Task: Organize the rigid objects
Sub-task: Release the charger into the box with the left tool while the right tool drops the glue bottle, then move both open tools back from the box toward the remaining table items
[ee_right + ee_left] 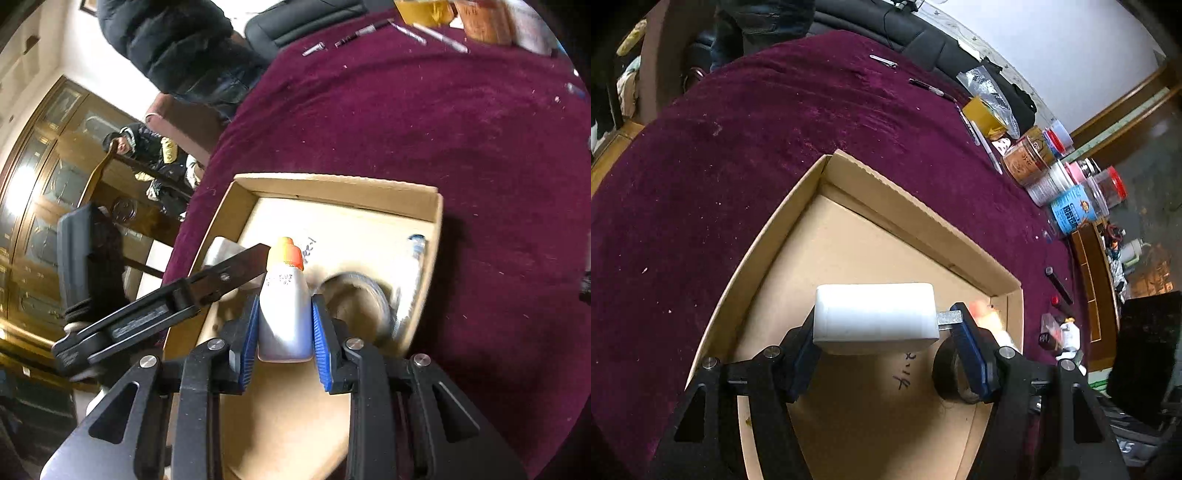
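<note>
- Our landmark is the shallow cardboard box [919,221], which lies open-topped on the bench [738,147] under its dark purple cloth.
- Our left hand-held gripper [886,347] is clamped on a white rectangular block [875,317]; its blue pads press the block's two short ends, and a grey metal tab sticks out of the block toward the right pad.
- We hold that block above the box floor, near the box's right wall; whether it touches the floor we cannot tell.
- Our right hand-held gripper [284,325] is closed on a white bottle with an orange cap [284,310], pads on both flanks, cap pointing toward the far wall of the box [332,184].
- The bottle sits over the box's near half, just left of a dark roll of tape [354,299] that lies inside the box.
- In the left wrist view the same roll of tape [945,373] shows partly behind the right finger, inside the box near its right wall.
- A blurred tube-like item [417,247] lies along the box's right wall in the right wrist view.
- Handwriting marks the box floor.
- Beyond the box's far right corner, jars and tubs [1052,177] crowd the bench edge, and pens [931,88] lie farther off.
</note>
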`<state>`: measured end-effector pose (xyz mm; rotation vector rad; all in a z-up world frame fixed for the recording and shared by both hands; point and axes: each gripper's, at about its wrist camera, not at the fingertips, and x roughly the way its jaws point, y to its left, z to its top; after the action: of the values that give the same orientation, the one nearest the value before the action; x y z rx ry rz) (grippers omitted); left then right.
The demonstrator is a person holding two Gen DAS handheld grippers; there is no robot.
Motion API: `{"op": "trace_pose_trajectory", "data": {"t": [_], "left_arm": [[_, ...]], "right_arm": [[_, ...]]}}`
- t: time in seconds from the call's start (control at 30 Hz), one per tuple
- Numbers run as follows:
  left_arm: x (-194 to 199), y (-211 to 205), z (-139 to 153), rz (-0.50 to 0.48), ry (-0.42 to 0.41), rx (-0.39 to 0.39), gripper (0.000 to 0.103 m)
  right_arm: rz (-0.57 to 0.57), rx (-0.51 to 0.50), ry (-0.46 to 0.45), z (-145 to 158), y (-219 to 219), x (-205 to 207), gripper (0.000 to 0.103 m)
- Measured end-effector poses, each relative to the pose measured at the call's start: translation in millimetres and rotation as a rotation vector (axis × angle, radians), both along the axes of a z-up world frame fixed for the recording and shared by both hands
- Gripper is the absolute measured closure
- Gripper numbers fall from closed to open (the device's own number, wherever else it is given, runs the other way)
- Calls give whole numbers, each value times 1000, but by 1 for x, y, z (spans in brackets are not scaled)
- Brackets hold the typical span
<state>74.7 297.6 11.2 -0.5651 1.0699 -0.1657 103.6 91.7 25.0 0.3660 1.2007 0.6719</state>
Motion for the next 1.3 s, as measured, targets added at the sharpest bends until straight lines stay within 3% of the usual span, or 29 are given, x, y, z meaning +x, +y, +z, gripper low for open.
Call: {"op": "trace_pose_trajectory", "data": {"t": [0.3, 0.53, 0.73, 0.87, 0.93, 1.03, 1.13, 1.3], "left_arm": [[-2, 14, 3, 1, 9, -111, 38], [-22, 23, 26, 42, -60, -78, 37], [-47, 17, 40, -18, -103, -55, 37], [-46, 1, 40, -138, -97, -156, 37], [-36, -2, 35, -150, -70, -211, 37], [-13, 0, 22, -126, -29, -246, 37], [8, 17, 9, -47, -9, -333, 37], [21, 26, 22, -23, -53, -327, 37]], "right_arm": [[-31, -25, 11, -7, 16, 15, 76], [-44, -4, -31, 4, 7, 10, 74], [-59, -16, -149, 30, -26, -18, 60], [-74, -22, -190, 36, -56, -41, 60], [-91, -28, -195, 35, -71, -49, 60], [-134, -31, -190, 32, -93, -60, 60], [-174, -40, -203, 34, -116, -70, 60], [-244, -78, -250, 41, -155, -84, 60]]}}
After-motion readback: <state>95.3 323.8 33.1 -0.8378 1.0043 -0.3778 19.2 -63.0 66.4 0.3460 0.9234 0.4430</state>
